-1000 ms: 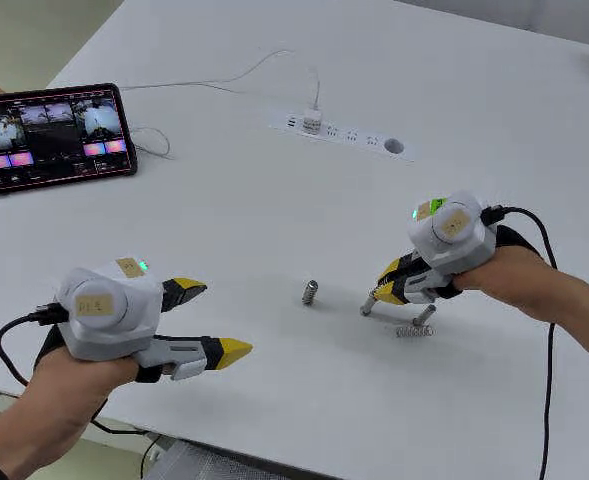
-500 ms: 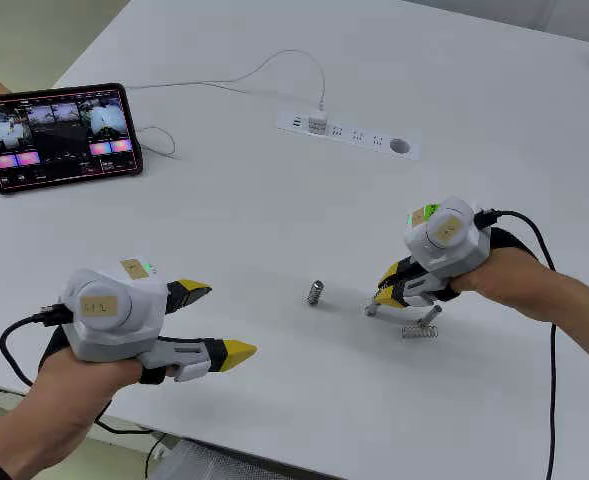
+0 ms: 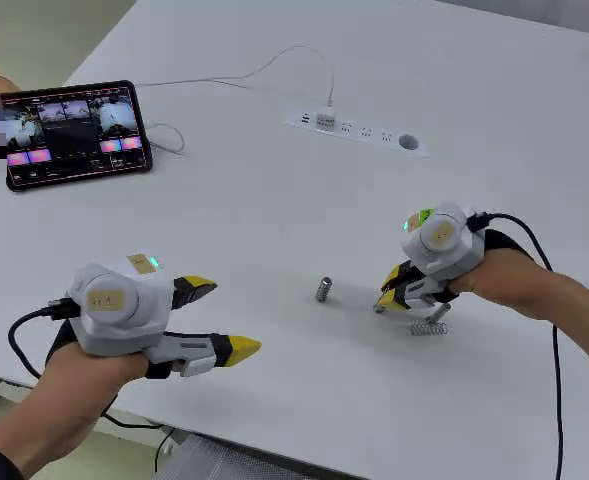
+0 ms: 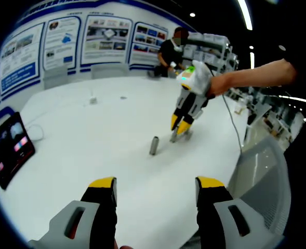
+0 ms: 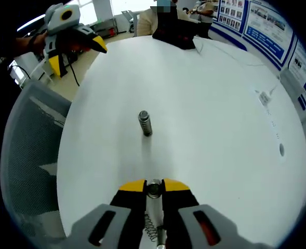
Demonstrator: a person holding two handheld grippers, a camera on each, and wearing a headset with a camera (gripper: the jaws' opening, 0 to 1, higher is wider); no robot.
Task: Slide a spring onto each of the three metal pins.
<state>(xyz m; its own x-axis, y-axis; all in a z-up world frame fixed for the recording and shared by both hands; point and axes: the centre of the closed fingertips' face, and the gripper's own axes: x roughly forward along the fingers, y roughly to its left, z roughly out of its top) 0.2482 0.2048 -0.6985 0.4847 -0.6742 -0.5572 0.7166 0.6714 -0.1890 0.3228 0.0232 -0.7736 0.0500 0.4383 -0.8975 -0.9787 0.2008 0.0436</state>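
In the head view, your left gripper [image 3: 221,316] hovers above the table [image 3: 274,200], jaws wide apart and empty. Your right gripper [image 3: 392,292] is down at the surface, with a loose spring [image 3: 429,327] lying just beside it. Between them stands an upright pin [image 3: 323,289] that looks already coiled. I judge that one of three is done.

In the left gripper view, your yellow tips gape and the upright pin [image 4: 154,146] stands near the right gripper [image 4: 181,124].

In the right gripper view, the jaws are pinched together on a bare pin [image 5: 154,188] — by my count two pins remain unsprung.
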